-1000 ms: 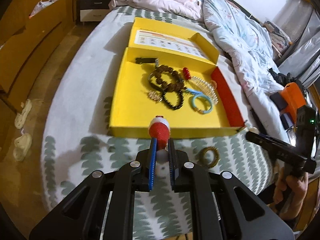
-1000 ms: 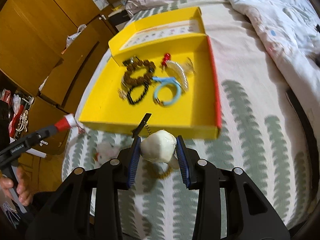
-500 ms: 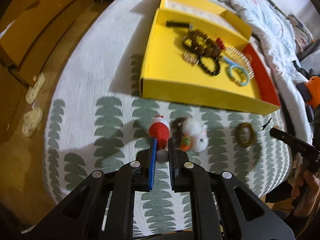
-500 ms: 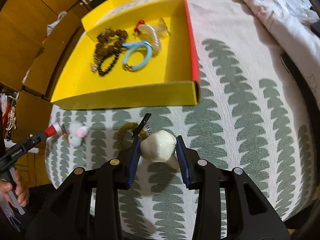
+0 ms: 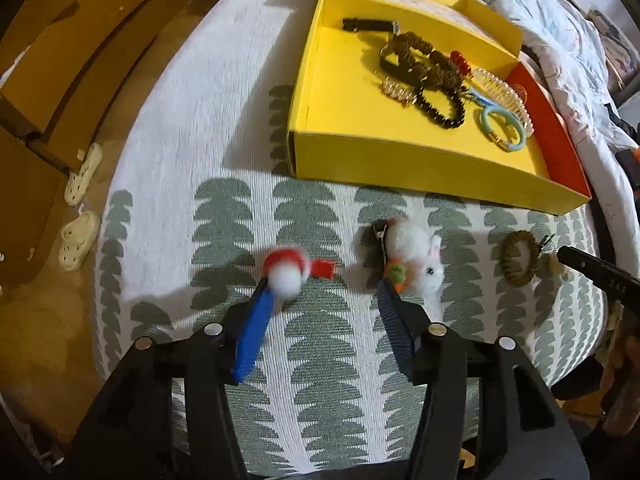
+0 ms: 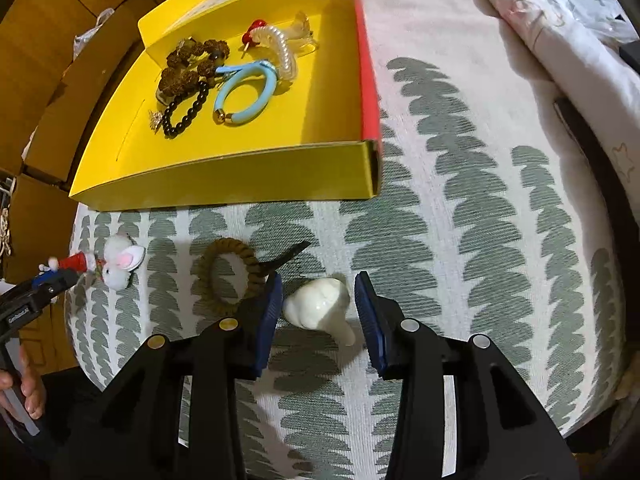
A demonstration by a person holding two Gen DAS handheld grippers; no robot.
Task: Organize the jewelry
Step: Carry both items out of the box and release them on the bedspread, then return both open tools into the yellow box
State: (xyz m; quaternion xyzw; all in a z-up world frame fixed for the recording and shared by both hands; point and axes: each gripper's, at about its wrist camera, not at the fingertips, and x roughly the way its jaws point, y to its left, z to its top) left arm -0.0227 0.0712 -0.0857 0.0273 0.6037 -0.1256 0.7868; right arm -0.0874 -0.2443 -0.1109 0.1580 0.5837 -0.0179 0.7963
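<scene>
A yellow box point(image 5: 420, 160) point(image 6: 224, 180) on the bed holds several bracelets and hair ties. My left gripper point(image 5: 322, 284) is open just above the bedspread. A red-and-white pom-pom hair clip point(image 5: 290, 270) lies by its left fingertip, blurred. A white bunny hair clip point(image 5: 416, 258) point(image 6: 120, 262) lies by its right fingertip. My right gripper point(image 6: 318, 290) is open around a cream shell-shaped hair clip point(image 6: 318, 306) lying on the bedspread. A brown coil hair tie point(image 6: 228, 276) point(image 5: 520, 256) lies just left of it.
The bed has a white spread with green leaf shapes point(image 6: 460, 200). A quilt point(image 5: 560, 32) is piled at the far right. Wooden cabinets point(image 5: 60, 60) and white slippers point(image 5: 80, 236) are on the floor to the left. The bed edge runs close below both grippers.
Both grippers have come down from over the box to the bedspread and opened. The left let go of the red-and-white clip, the right let go of the cream clip.
</scene>
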